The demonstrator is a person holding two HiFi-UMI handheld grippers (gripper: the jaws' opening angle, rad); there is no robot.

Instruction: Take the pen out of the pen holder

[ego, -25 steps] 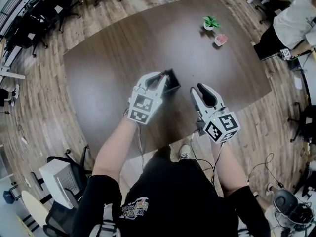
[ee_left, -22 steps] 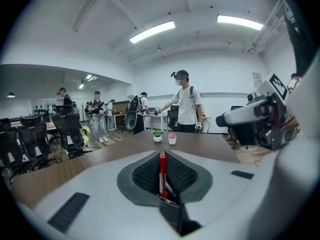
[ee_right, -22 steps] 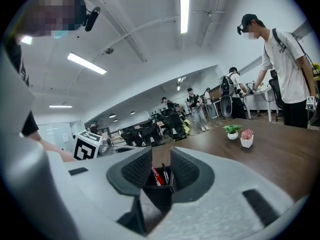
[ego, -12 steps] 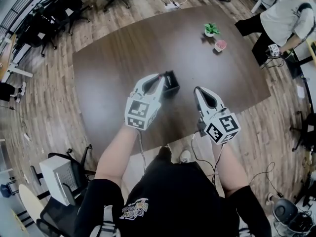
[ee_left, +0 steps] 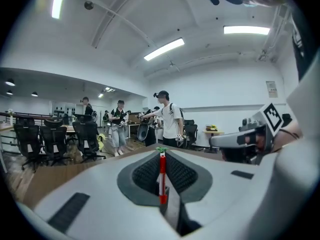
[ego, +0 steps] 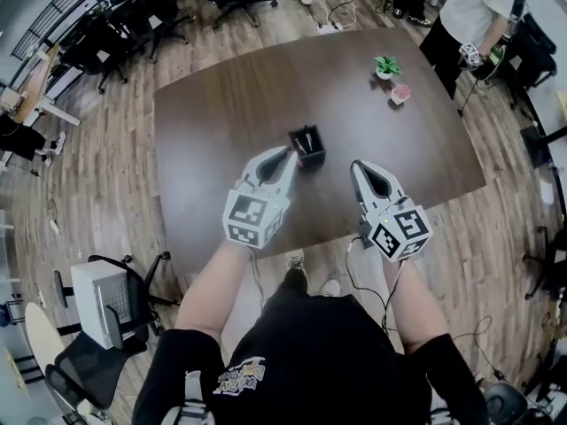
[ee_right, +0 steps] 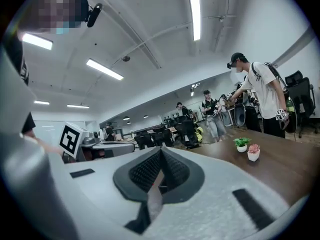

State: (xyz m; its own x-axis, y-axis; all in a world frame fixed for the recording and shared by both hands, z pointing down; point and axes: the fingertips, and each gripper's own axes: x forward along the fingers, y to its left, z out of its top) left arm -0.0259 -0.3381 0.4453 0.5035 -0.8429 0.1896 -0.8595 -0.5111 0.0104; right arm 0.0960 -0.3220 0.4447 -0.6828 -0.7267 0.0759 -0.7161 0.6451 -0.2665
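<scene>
Open-plan office with a wood-plank floor, ceiling strip lights and black office chairs at the far left. A dark brown oval bench stands in the middle. A person in a white shirt stands at its far right corner.

On the bench:
- The black square pen holder stands upright near the centre. Its contents cannot be made out.
- A small green plant in a white pot is at the far right.
- A pink plant in a white pot sits just near-right of the green one.
- Both pots are well apart from the holder.

Left gripper: white, with a marker cube at its rear, pointing far and slightly right. In the head view its tip lies just beside the near left edge of the holder. In the left gripper view its fingers are clamped on a thin red pen. The pen stands upright between the pads, and its lower end shows in the gap behind them. The holder does not appear in that view.

Right gripper: to the right of the holder and apart from it, over the near right part of the bench. Its fingers have just closed fully together, with nothing between them. In the right gripper view both pots show beyond it on the right.
</scene>
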